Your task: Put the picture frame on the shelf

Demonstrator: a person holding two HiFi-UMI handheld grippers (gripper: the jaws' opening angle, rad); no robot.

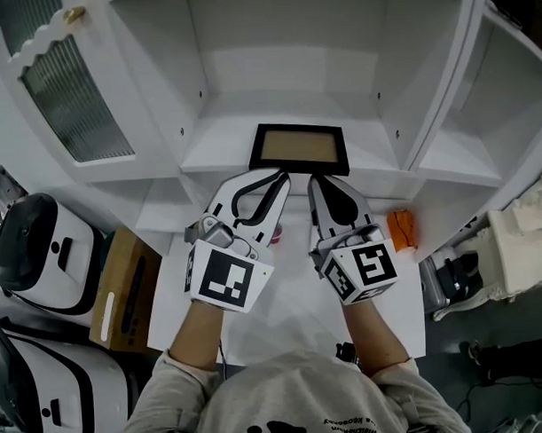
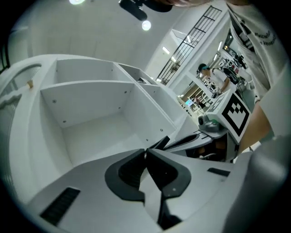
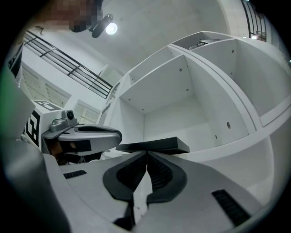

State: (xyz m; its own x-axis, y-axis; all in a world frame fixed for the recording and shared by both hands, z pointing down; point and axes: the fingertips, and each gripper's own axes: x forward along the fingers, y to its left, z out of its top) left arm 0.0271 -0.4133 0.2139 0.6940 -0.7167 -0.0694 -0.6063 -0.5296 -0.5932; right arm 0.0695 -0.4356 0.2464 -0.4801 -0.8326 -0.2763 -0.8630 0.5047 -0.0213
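Picture frame (image 1: 299, 150): flat on shelf (image 1: 214, 153), placing seemingly done. My left gripper (image 1: 281, 177) and right gripper (image 1: 313, 179): jaws pressed together, empty, just before the frame's near edge. Next, I judge: back out without nudging it.

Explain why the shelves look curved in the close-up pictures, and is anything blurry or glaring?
Left gripper view: the wide-angle lens bows the shelf walls, dark corners ring the picture, and a ceiling lamp flares. Right gripper view: the same bending, a lamp glares, and the picture frame looks sharp. Head view: lines nearly straight, light soft and even.
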